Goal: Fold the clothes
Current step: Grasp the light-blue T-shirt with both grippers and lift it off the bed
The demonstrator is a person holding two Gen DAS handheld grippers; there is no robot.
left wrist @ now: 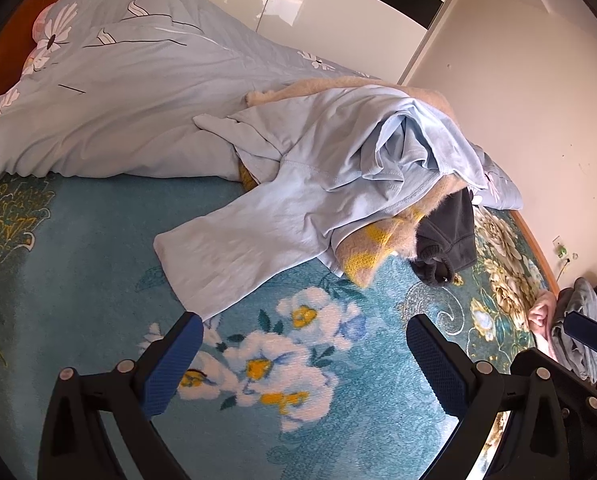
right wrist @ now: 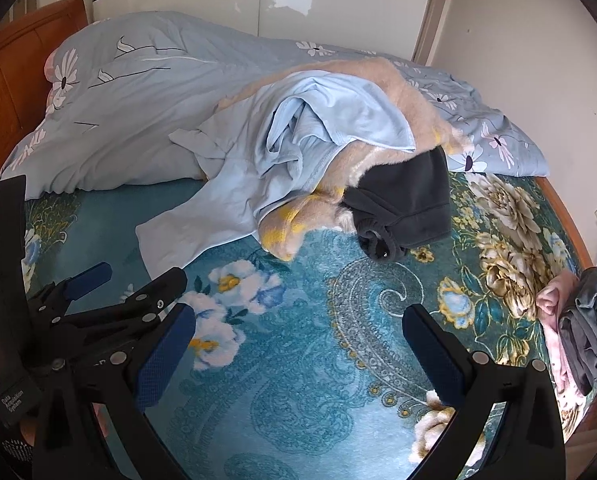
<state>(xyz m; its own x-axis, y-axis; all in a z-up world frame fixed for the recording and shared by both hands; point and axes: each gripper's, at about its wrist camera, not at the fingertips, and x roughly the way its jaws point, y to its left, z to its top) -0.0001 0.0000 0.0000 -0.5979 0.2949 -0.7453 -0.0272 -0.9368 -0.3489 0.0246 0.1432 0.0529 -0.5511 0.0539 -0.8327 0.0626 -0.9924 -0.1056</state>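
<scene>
Currently both the left gripper (left wrist: 304, 354) and right gripper (right wrist: 298, 344) are held wide, empty, near the crumpled light-blue cotton garment (left wrist: 298, 184); beside it, possibly dark-grey fleece trousers (right wrist: 410, 204).

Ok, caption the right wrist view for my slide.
Open right gripper hovers over floral bedspread, facing a pale blue garment heaped on unfolded clothes.
</scene>
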